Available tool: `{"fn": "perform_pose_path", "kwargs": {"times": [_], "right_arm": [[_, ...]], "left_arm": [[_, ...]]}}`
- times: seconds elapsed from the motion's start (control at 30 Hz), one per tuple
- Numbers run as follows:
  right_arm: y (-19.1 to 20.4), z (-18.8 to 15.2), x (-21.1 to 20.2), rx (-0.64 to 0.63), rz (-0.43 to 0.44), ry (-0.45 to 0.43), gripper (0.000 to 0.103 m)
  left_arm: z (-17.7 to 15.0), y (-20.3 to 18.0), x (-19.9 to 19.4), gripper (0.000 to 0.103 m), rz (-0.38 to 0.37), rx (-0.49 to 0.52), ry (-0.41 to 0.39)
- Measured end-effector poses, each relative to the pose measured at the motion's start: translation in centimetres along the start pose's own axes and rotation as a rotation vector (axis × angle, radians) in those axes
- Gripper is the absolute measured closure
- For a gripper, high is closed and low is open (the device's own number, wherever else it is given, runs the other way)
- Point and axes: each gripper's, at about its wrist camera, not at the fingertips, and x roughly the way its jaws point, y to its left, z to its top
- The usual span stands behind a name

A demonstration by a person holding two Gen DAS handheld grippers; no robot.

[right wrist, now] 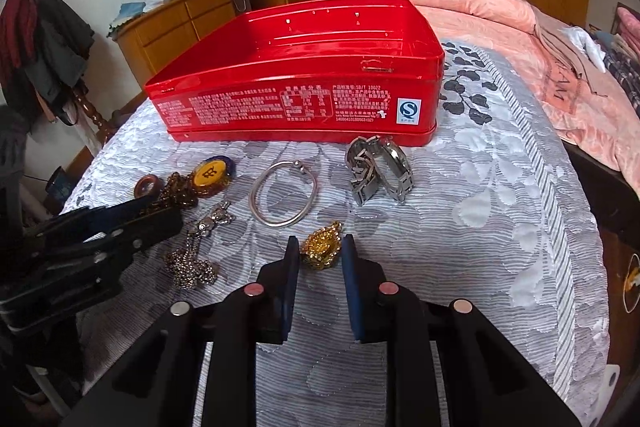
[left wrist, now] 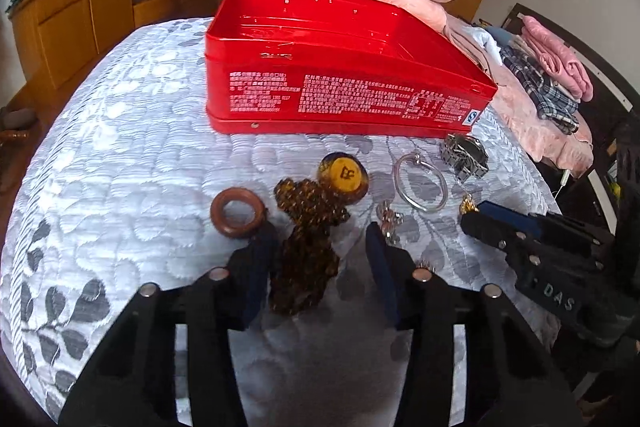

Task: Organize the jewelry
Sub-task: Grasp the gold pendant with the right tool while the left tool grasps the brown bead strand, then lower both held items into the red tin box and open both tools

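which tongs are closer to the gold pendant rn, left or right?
Right. The right tongs bracket the gold pendant, which sits between their tips. The left tongs are off to its left, straddling the brown beaded chain.

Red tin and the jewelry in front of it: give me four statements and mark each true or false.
1. The red tin stands open, without a lid. True.
2. The silver bangle lies inside the tin. False: it lies on the bedspread in front of it.
3. The gold ornament sits between the right gripper fingers. True.
4. The metal watch is between the left gripper fingers. False: the brown beaded chain is.
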Motion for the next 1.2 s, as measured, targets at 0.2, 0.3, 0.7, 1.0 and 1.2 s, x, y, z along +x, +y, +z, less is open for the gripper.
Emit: {"fn": "perform_pose_path", "kwargs": {"times": [0.2,0.3,0.7,1.0,1.2], "right_arm": [[-0.2,0.0,0.0,0.007,0.009,0.000,0.081],[-0.2,0.0,0.0,0.007,0.008,0.000,0.081],[0.0,0.0,0.1,0.004,0.001,0.007,0.081],[0.5,0.0,-0.3,-0.003,-0.017,0.000,0.082],[0.4,0.6,-2.1,0.000,-0.010,-0.046,0.082]], "left_arm": [[0.4,0.4,0.3,0.082,-0.030,-0.034,-0.001],[-0.1,0.4,-0.4,0.085,-0.041,-0.019,-0.013],[-1.2,0.6,-0.7,0.072,-0.041,0.007,0.012],[-1.3,0.7,-1.5,0.086,-0.025,-0.005,-0.022],[-1.1,0.8,-3.3,0.087,-0.044,-0.015,-0.076]]}}
